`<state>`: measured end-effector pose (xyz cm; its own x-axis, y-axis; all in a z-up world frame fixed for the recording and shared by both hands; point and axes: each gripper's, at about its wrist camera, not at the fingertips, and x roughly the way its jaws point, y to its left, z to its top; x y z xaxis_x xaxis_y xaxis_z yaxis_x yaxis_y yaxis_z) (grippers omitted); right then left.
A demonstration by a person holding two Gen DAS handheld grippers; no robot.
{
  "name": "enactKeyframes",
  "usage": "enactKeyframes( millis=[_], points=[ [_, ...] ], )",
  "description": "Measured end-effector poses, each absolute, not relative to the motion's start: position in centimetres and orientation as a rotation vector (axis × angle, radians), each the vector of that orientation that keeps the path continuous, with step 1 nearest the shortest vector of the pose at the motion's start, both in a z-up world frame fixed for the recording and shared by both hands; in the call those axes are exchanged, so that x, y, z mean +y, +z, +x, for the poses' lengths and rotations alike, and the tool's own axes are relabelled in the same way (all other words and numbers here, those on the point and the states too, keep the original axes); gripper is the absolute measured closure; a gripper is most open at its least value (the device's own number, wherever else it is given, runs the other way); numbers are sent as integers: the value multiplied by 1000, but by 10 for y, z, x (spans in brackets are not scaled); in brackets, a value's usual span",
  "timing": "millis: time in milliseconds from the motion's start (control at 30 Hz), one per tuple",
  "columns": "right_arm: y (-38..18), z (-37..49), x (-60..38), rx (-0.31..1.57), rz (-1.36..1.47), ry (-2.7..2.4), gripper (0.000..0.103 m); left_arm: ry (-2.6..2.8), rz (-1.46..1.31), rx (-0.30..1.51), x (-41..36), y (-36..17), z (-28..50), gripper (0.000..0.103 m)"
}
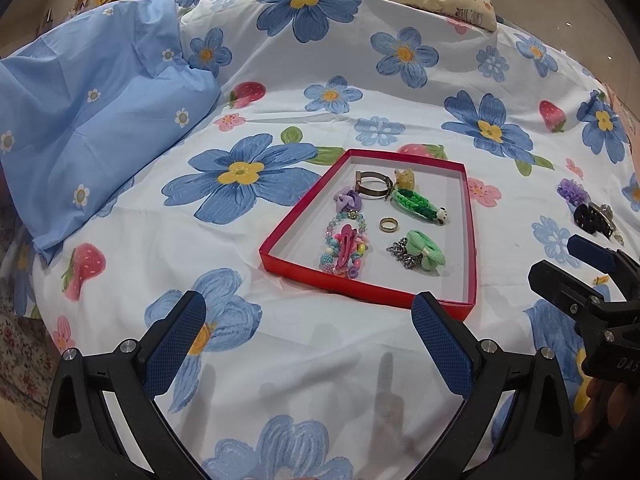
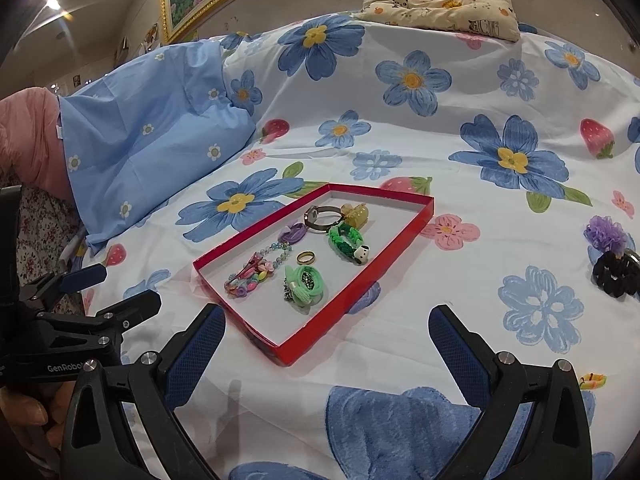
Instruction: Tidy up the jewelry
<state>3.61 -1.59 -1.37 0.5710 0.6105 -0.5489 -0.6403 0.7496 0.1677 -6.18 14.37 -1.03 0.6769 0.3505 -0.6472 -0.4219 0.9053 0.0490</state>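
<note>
Left gripper [image 1: 308,316] spread wide above floral bedsheet [image 1: 400,92]. Red tray [image 1: 360,284] ahead holds gold ring [image 1: 387,223], green hair tie [image 1: 426,250], bead bracelet [image 1: 340,248]. Purple scrunchie [image 1: 573,191], black scrunchie [image 1: 590,218] lie right, outside tray. Right gripper [image 1: 560,260] at right edge.

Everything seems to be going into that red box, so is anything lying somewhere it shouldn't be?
Yes. A purple hair tie and a black scrunchie still lie on the bedspread, right of the red box. A small yellow piece lies loose nearer the right gripper. Nothing looks spilled or broken.
</note>
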Motion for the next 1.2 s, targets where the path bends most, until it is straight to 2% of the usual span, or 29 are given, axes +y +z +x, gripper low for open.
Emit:
enactKeyframes(
  millis=[1200],
  points=[
    [-13,37,-14,630,-58,743,0,427,-106,720,148,-16,-60,0]
  ],
)
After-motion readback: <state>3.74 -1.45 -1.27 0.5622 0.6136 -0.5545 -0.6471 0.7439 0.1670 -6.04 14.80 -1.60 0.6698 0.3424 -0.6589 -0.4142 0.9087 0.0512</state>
